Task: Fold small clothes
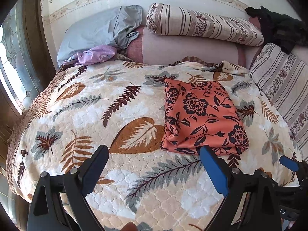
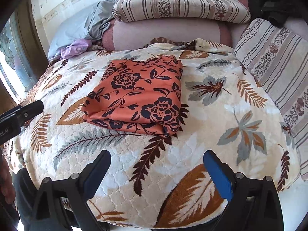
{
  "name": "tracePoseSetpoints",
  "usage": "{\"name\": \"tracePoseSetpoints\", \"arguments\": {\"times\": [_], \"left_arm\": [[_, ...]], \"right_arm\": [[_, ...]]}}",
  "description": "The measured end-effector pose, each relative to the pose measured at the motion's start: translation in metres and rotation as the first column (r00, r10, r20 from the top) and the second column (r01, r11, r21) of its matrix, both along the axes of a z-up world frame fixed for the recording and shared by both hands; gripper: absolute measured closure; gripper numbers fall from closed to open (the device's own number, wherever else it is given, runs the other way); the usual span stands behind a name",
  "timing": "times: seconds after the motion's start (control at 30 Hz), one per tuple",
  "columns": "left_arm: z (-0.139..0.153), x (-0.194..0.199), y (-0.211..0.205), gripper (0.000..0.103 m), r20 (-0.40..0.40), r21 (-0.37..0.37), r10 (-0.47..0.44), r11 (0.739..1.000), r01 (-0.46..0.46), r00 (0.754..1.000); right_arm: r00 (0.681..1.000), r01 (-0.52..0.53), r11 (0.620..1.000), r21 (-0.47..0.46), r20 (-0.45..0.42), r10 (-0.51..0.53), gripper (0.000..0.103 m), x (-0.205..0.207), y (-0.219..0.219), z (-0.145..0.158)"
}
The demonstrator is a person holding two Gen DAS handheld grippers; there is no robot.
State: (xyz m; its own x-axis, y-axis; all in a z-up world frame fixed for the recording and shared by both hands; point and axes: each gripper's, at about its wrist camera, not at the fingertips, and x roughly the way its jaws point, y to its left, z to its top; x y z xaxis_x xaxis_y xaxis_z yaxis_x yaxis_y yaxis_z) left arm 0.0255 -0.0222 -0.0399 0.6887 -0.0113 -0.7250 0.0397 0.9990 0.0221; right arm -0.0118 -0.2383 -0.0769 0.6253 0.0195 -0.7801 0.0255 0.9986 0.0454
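An orange garment with dark flowers lies folded into a flat rectangle on the leaf-patterned blanket. In the right wrist view the garment lies ahead and left of centre on the blanket. My left gripper is open and empty, held above the blanket just short of the garment's near edge. My right gripper is open and empty, a short way back from the garment. The right gripper's blue tip shows at the right of the left wrist view; the left gripper's black finger shows at the left of the right wrist view.
Striped floral pillows lie at the head and along the right side. A grey-blue pillowcase and a lilac cloth lie at the back left. A dark garment hangs at the back right. A window is at the left.
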Motion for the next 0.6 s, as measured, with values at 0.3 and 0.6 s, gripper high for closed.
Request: {"name": "tracePoseSetpoints", "arguments": {"times": [0.3,0.6], "left_arm": [[-0.001,0.002,-0.012,0.007,-0.007,0.020,-0.015,1.000,0.015,1.000],[0.002,0.006,-0.017,0.007,0.001,0.010,-0.017,1.000,0.017,1.000]], "right_arm": [[0.999,0.030,0.999,-0.025,0.039,-0.029,0.005,0.009,-0.001,0.012],[0.998,0.027,0.998,-0.059,0.056,-0.024,0.005,0.012,0.001,0.017]]}}
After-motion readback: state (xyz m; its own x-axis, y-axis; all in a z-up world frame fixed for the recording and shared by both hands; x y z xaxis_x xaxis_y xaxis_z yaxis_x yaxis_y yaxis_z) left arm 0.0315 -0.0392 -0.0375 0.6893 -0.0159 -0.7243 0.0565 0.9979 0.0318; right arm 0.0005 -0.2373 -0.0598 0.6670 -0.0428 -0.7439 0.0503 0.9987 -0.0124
